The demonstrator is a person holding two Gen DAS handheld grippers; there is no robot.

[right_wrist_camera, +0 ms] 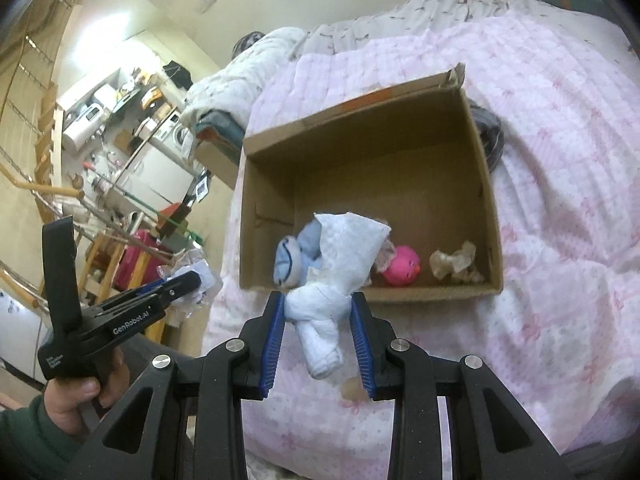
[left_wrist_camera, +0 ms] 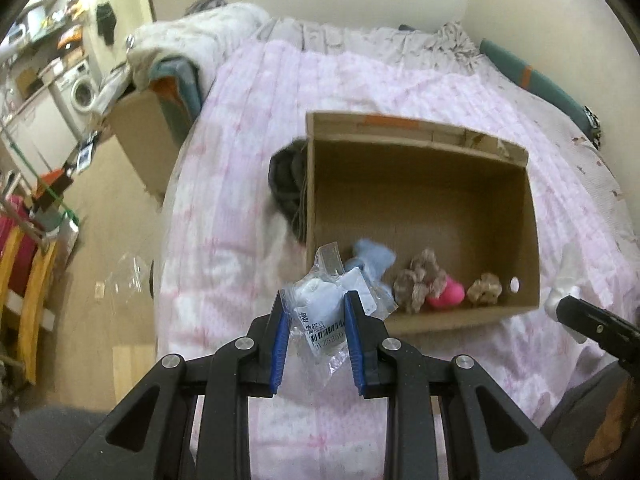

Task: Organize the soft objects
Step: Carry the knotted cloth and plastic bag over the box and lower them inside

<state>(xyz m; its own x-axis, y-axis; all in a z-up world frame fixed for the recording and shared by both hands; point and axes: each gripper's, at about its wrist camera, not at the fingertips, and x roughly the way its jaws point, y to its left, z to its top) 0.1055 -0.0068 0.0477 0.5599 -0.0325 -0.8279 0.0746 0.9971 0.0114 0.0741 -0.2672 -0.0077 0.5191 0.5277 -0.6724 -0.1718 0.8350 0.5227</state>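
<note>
An open cardboard box point(left_wrist_camera: 440, 318) sits on the pink quilt. A light blue plush point(left_wrist_camera: 372, 260), a brown scrunchie point(left_wrist_camera: 420, 280), a pink toy point(left_wrist_camera: 446, 294) and a beige scrunchie point(left_wrist_camera: 486, 288) lie along its near wall. My left gripper point(left_wrist_camera: 316, 300) is shut on a clear plastic packet point(left_wrist_camera: 320, 316) with a barcode label, held above the box's near left corner. My right gripper point(right_wrist_camera: 318, 300) is shut on a knotted white cloth bundle point(right_wrist_camera: 324, 308), in front of the box point(right_wrist_camera: 492, 220). The right wrist view shows the left gripper point(right_wrist_camera: 192, 280) in a hand point(right_wrist_camera: 80, 396).
A dark bundle point(left_wrist_camera: 286, 184) lies against the box's left side. The bed's left edge drops to a wooden floor point(left_wrist_camera: 100, 280), where another cardboard box point(left_wrist_camera: 148, 140) stands. A white duvet point(left_wrist_camera: 192, 36) is heaped at the head. A small beige piece point(right_wrist_camera: 352, 390) lies on the quilt.
</note>
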